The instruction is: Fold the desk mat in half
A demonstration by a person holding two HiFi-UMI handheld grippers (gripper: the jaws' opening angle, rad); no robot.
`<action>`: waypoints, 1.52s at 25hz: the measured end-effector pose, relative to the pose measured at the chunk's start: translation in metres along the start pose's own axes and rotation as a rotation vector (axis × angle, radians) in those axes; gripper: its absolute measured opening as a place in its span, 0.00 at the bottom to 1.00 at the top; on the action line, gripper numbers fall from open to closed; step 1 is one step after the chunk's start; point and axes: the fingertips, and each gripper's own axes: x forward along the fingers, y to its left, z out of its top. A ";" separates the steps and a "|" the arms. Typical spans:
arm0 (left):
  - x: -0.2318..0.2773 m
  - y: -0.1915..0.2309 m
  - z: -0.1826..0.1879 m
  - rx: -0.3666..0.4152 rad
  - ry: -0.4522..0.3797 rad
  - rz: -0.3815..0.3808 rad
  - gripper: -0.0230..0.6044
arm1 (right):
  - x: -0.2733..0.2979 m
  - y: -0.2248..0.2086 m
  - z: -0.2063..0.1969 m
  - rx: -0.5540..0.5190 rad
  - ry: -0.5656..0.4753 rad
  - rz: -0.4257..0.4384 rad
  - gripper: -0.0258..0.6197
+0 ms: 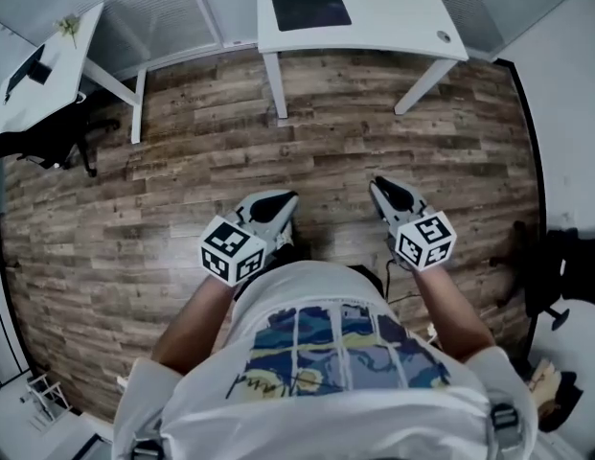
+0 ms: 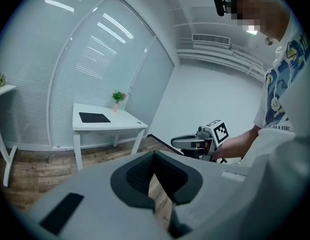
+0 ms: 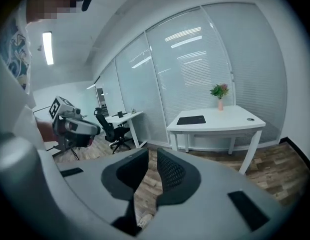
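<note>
Person stands on the wood floor [image 1: 182,161] with a claw in each hand at waist height. Both point fwd and are well apart from the white desk [image 1: 398,17]. The dark desk mat [image 1: 310,10] lies flat on the desk top, left of center in the head view, w/ nothing touching it.

Left claw [image 2: 155,156]: tips together, closed on nothing, only floor showing thru the wedge below the tips.

Right claw [image 3: 152,155]: narrow gap btwn pads, slightly open and empty, floor visible thru it.

Small potted plant [image 3: 219,91] stands at the desk's back edge by the glass wall w/ blinds. A 2nd white desk [image 1: 53,60] and a black chair [image 1: 50,142] sit off to the person's left.
</note>
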 end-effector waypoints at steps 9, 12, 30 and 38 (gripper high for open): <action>-0.006 0.116 0.048 0.013 0.002 -0.014 0.04 | 0.123 -0.039 0.062 -0.010 0.030 -0.046 0.12; 0.006 0.142 0.062 -0.011 -0.006 -0.012 0.04 | 0.157 -0.070 0.076 -0.004 0.048 -0.058 0.11; 0.146 0.277 0.184 -0.045 0.016 0.092 0.04 | 0.386 -0.342 0.137 0.180 0.126 -0.135 0.16; 0.187 0.312 0.211 -0.066 0.000 0.143 0.04 | 0.458 -0.411 0.128 0.193 0.205 -0.175 0.18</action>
